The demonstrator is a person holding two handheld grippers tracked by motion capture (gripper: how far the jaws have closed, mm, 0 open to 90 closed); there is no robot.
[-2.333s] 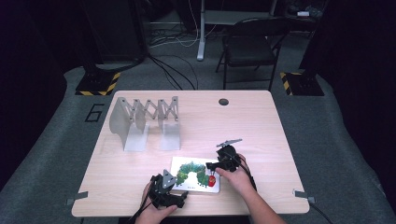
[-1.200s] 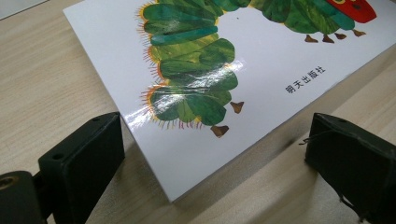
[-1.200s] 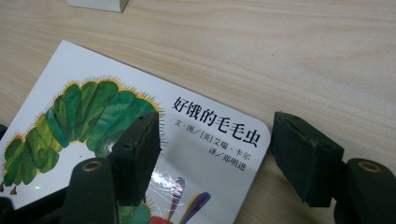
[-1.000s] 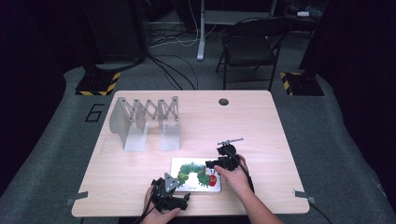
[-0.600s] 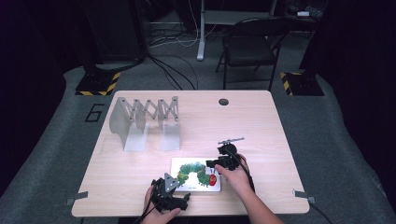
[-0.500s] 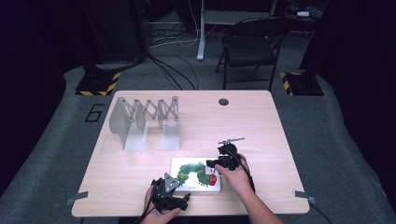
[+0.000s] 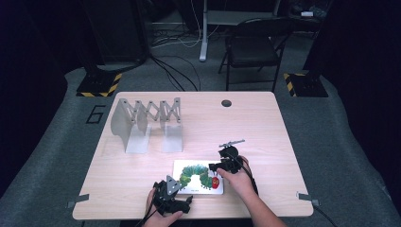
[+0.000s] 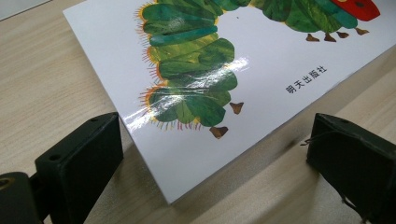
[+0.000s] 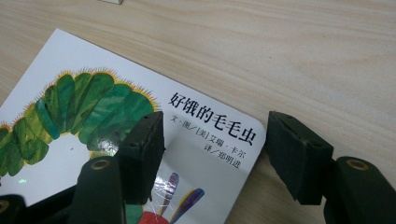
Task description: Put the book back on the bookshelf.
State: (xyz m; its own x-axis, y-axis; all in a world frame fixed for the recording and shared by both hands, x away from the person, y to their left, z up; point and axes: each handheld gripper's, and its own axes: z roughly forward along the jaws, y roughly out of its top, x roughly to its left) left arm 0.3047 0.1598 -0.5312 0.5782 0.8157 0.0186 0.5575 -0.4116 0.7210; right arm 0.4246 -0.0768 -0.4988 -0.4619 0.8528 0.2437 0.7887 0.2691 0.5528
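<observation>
Table (image 7: 265, 127), light wood; folding metal rack (image 7: 146, 124) stands at its far left. I see the picture book (image 7: 189, 187) lying flat near the front edge, caterpillar cover up. Right gripper (image 7: 218, 166) over the book's right corner, jaws spread, 1 above the cover, 1 past the edge. Left gripper (image 7: 185, 202) spread wide around the near left corner, clear of it

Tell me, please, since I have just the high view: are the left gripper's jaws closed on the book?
Observer: No. The left gripper is open, and the corner of the book lies untouched between its jaws.
Operator: And the right one?
Observer: The right gripper is open too, with one jaw over the book and the other over the table.
Operator: Any print there?
Observer: Yes, black Chinese characters sit between those jaws.
</observation>
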